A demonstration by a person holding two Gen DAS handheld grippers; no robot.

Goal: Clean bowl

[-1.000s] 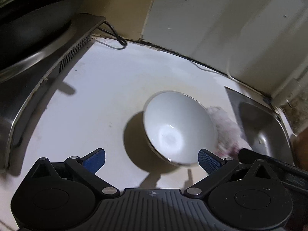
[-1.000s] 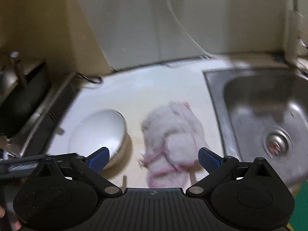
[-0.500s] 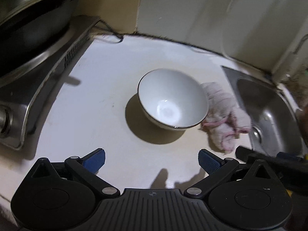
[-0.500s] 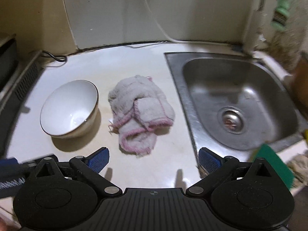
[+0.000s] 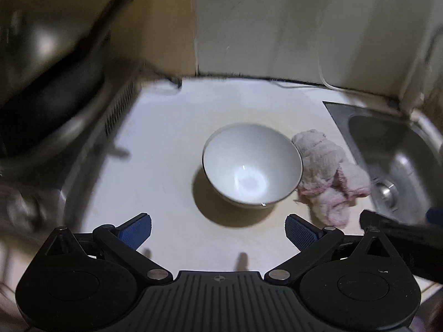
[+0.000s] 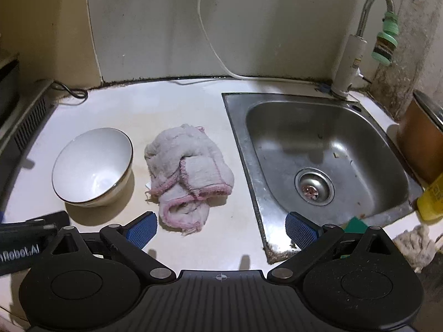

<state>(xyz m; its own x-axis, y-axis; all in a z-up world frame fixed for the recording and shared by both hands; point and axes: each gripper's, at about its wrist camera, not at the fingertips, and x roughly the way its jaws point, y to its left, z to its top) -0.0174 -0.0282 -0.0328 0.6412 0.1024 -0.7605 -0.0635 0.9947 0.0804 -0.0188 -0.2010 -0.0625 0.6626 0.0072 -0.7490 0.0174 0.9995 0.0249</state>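
The pale worktop (image 6: 193, 105) is running from a stove (image 5: 83, 149) at the left edge to a steel sink (image 6: 326, 149) sunk into its right side, with a grimy wall behind and a white cable (image 6: 213, 47) hanging down it to the back edge. A curved tap (image 6: 357, 41) with a green fitting is standing at the far right corner of the sink, and a brown container (image 6: 420, 138) and a yellow object (image 6: 432, 196) are sitting at the right edge. On the stove a dark pan (image 5: 52, 88) is showing only as a blur. A crumpled white cloth (image 6: 188, 177) with pink trim is lying on the worktop between bowl and sink, just beside the bowl. The white bowl (image 6: 92, 164) is standing upright and empty on the worktop, left of the cloth and near the middle in the left wrist view (image 5: 252, 163). The right gripper (image 6: 221, 228) is hovering above the near edge, its jaws spread wide and holding nothing, nearer to the cloth than to the bowl. The left gripper (image 5: 218, 228) is hanging in front of the bowl, its jaws likewise wide apart and empty, clear of the rim.
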